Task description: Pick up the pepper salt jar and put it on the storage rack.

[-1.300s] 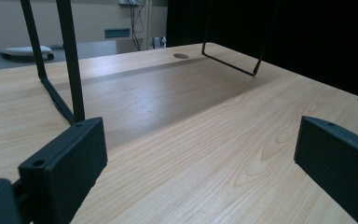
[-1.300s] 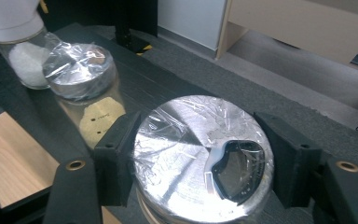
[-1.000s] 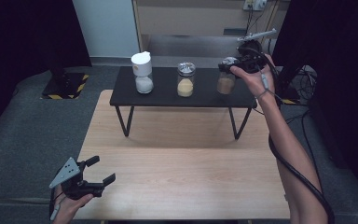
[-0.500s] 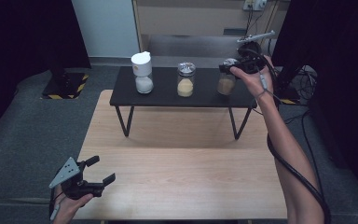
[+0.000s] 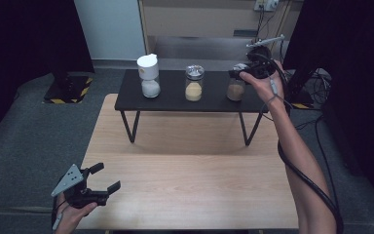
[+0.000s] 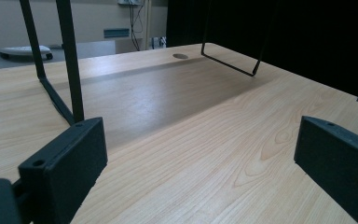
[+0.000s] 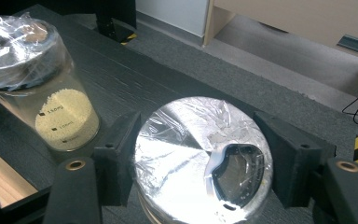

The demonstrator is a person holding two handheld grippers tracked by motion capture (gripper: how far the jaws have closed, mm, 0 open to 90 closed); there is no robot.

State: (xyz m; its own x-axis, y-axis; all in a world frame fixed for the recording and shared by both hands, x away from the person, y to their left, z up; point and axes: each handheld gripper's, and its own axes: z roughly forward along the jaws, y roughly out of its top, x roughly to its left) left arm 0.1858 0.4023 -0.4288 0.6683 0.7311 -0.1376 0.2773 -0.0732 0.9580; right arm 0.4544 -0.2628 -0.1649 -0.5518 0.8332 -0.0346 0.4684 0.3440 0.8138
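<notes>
So the jar [image 5: 235, 89] is a clear glass one with brownish grains in the bottom, standing upright at the right end of the black side table [image 5: 175, 101]. Its lid [image 7: 200, 154] is shiny silver, wrapped in crinkly plastic film, with a dark curved opening on one side.

three jars on the black surface [image 5: 214, 100], one white-lidded jar [image 5: 149, 75] of white grains, one film-covered jar [image 5: 194, 83] of yellow grains, one film-covered jar [image 5: 235, 90] of brown grains, two claws, left claw [image 5: 108, 176], right claw [image 5: 237, 73]
</notes>
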